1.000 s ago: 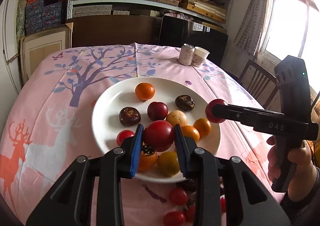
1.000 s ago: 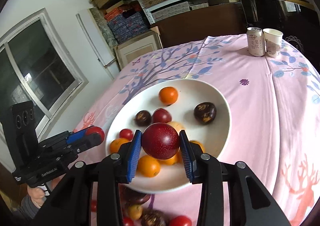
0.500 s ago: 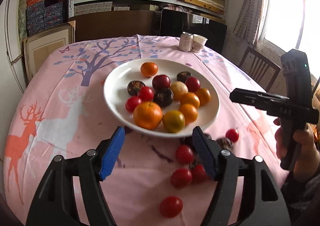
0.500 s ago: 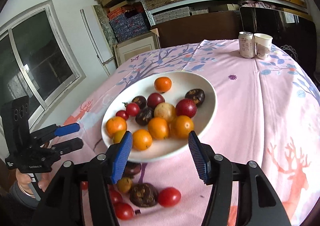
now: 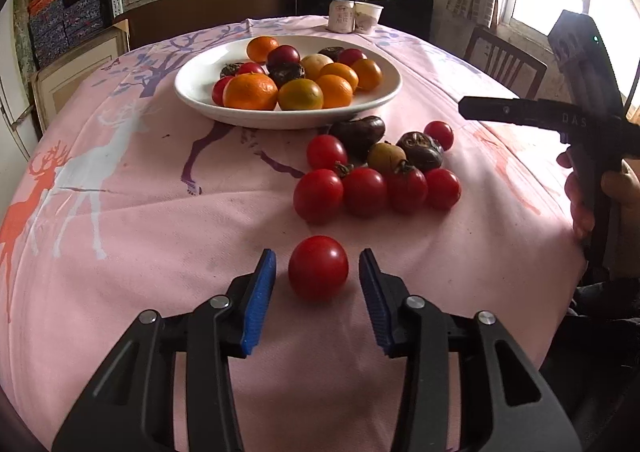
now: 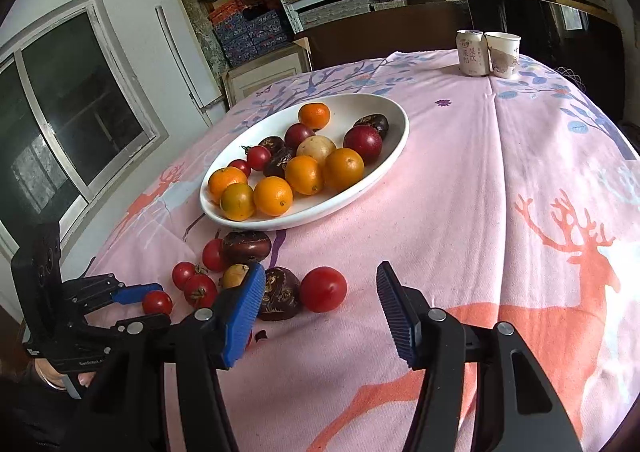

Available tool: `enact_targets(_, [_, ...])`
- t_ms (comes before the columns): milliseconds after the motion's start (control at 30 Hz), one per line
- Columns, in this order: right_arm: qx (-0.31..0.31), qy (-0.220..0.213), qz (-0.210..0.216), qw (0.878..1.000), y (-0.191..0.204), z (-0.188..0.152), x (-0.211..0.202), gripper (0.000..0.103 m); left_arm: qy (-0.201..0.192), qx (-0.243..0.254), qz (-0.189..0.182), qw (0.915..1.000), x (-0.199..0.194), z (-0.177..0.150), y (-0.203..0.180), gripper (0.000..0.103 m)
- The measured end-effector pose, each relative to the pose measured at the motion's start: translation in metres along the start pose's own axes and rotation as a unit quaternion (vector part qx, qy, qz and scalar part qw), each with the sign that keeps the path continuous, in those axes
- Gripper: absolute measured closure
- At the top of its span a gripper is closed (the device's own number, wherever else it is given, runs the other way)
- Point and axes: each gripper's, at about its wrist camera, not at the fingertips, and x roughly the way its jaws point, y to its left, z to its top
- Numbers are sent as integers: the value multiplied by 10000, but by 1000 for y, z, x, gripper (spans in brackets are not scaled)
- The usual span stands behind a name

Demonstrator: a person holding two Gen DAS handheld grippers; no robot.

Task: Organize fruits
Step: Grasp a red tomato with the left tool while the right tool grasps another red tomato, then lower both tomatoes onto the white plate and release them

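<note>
Both loads dropped on the plate (image 5: 192, 86); lining up the next fruit.
My left fingers (image 5: 318, 294) are closing around a lone tomato (image 5: 318, 267), not yet touching; right fingers (image 6: 320, 302) apart, empty, another tomato (image 6: 323, 289) just ahead.

We take the plate (image 5: 192, 86) as our landmark; it sits on the tablecloth (image 5: 140, 212) with a heap of fruit (image 5: 296, 72) in it. Just before the plate's near rim we see a cluster of small fruits (image 5: 380, 172) lying on the cloth. One lone tomato (image 5: 318, 267) lies nearer to us than that cluster. Well behind the plate, a can (image 6: 472, 52) and a paper cup (image 6: 503, 54) stand side by side.
</note>
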Motion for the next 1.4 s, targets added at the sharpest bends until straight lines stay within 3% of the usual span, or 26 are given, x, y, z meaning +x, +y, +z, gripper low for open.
enact_targets(33, [-11,34,-15,10000,0,0,2,45,-19,-4,19,10000,1,-1,-1,74])
enact_targets(167, [-280,494,-108,9983,9,-1,21,79,-209,-148,-64,9997,-5,-5,0,76])
enact_targets(233, [-333,500,-238,9979,13,-1,25,78,-245,-223,-143,9993,-7,-7,2,76])
enact_targets(433, [-131,586,-112,9981,10,1,27,76,-314,-404,-184,9985,-10,-9,10,76])
enact_targets(667, [651,879,688,9916,-21,0,38,61,-296,-407,-292,9983,-9,-7,11,76])
enact_targets(733, [748,862,794,9903,-25,2,40,62,-293,-421,-302,9982,-9,-7,11,76])
enact_targets(833, [621,813,671,9925,-19,4,39,73,-335,-537,-329,9975,-11,-8,15,76])
enact_targets(967, [505,607,661,9947,-10,6,27,73,-365,-776,-530,9949,-15,-4,24,76])
enact_targets(1167, [622,230,916,9936,-12,30,7,73,-689,-615,-488,9945,-32,23,24,76])
enact_targets(1400, [743,71,923,9929,-11,86,32,73,-812,-325,-416,9953,-12,97,24,76])
